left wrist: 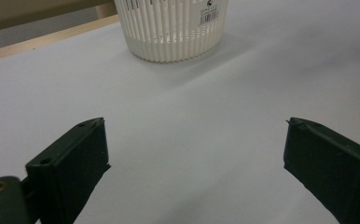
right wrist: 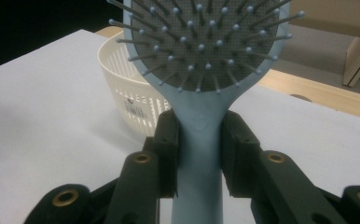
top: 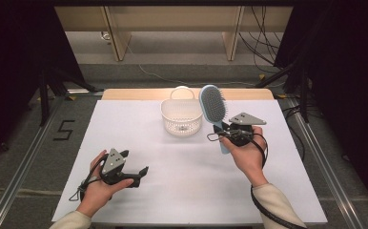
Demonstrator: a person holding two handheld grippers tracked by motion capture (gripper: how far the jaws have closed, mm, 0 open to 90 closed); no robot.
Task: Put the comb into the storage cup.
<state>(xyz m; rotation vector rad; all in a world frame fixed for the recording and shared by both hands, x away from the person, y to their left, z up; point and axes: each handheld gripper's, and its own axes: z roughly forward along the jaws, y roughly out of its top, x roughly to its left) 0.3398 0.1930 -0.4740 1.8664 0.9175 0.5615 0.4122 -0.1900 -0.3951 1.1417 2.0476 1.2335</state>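
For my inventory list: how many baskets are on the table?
1. The white basket stands at the far middle of the table, just left of the hairbrush that the right gripper holds. Nothing seems to hide another one.

Hairbrush stands just right of basket on table
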